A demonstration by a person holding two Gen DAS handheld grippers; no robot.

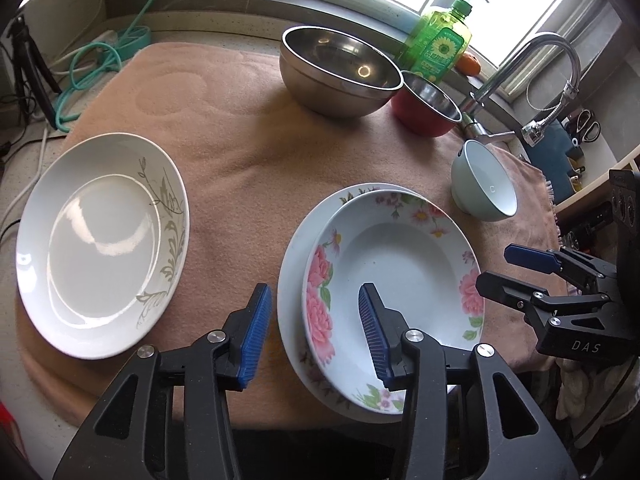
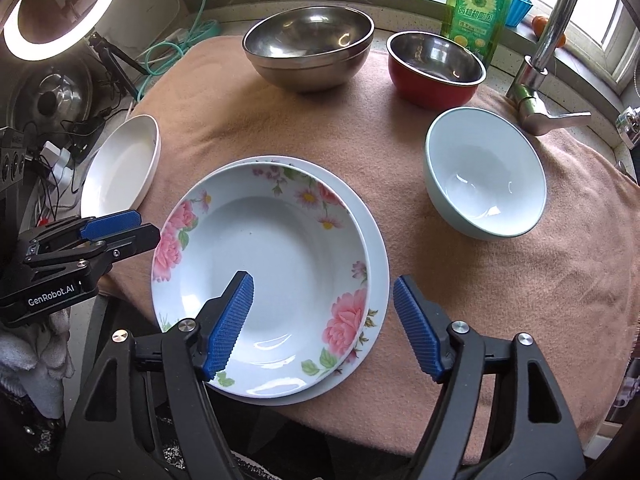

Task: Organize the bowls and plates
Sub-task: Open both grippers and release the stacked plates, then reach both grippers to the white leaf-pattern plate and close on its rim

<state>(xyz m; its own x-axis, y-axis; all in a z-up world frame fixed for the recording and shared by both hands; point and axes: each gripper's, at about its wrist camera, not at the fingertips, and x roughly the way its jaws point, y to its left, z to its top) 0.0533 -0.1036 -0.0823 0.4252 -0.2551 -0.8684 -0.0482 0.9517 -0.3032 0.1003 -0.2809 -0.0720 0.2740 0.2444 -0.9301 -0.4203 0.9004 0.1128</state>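
Observation:
A floral deep plate (image 1: 400,292) (image 2: 272,276) rests on a larger white plate (image 1: 292,292) (image 2: 378,276) on the pink towel. A white plate with a grey leaf print (image 1: 100,244) (image 2: 120,164) lies to its left. A pale green bowl (image 1: 484,184) (image 2: 484,176) stands to the right. A large steel bowl (image 1: 340,72) (image 2: 308,48) and a red bowl with steel lining (image 1: 428,104) (image 2: 436,68) stand at the back. My left gripper (image 1: 316,336) (image 2: 120,226) is open and empty above the stack's left rim. My right gripper (image 2: 324,328) (image 1: 508,268) is open and empty above the stack's right rim.
The pink towel (image 1: 240,152) (image 2: 500,300) covers the counter. A green soap bottle (image 1: 440,36) (image 2: 476,4) and a tap (image 1: 532,64) (image 2: 548,52) stand at the back right. Cables and a teal hose (image 1: 88,68) lie at the left; a ring light (image 2: 60,8) glows at upper left.

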